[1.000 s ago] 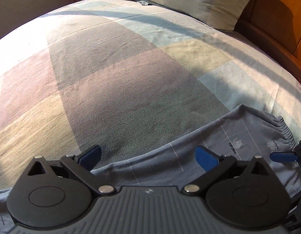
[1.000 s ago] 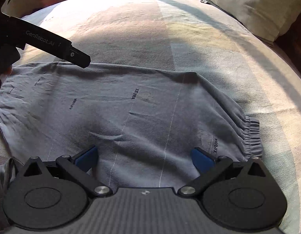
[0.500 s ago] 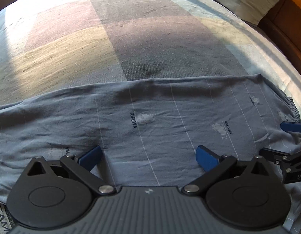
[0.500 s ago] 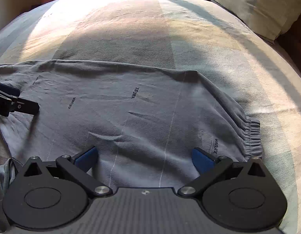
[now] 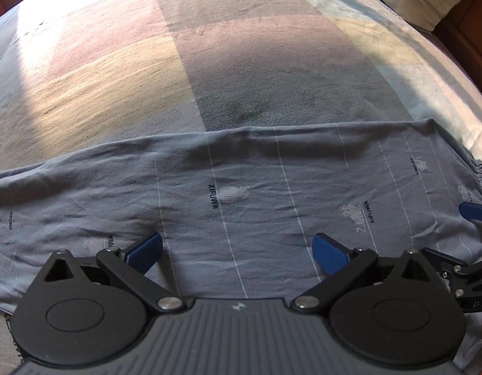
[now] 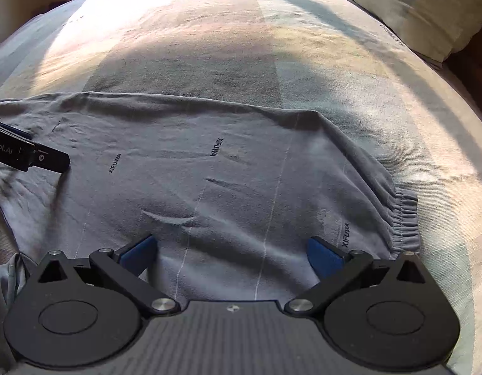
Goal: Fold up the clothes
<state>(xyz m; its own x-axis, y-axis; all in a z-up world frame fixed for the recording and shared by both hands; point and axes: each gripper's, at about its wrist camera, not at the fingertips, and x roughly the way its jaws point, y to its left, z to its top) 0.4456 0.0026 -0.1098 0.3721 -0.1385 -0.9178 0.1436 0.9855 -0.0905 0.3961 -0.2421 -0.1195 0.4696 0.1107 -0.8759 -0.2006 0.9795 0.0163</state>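
Observation:
A grey-blue pair of trousers point(image 5: 241, 193) with thin white stripes and XIFUWA print lies spread flat across the bed. Its gathered elastic waistband point(image 6: 403, 218) is at the right end. My left gripper point(image 5: 238, 250) hovers open over the middle of the cloth, nothing between its blue pads. My right gripper point(image 6: 231, 253) stands open over the waist end, also holding nothing. The right gripper's blue fingertip point(image 5: 475, 212) shows at the right edge of the left wrist view. The left gripper's black body point(image 6: 28, 154) shows at the left edge of the right wrist view.
The bed sheet point(image 5: 241, 62) has wide pastel blocks and stretches beyond the trousers. A cream pillow point(image 6: 422, 3) marked DREAMCITY lies at the far right. A wooden bed frame point(image 5: 469, 37) borders the right side.
The left gripper tilted down and moved in over the trousers, which now fill its lower view. In the right wrist view it dropped from above the cloth to the left edge. The right gripper barely moved.

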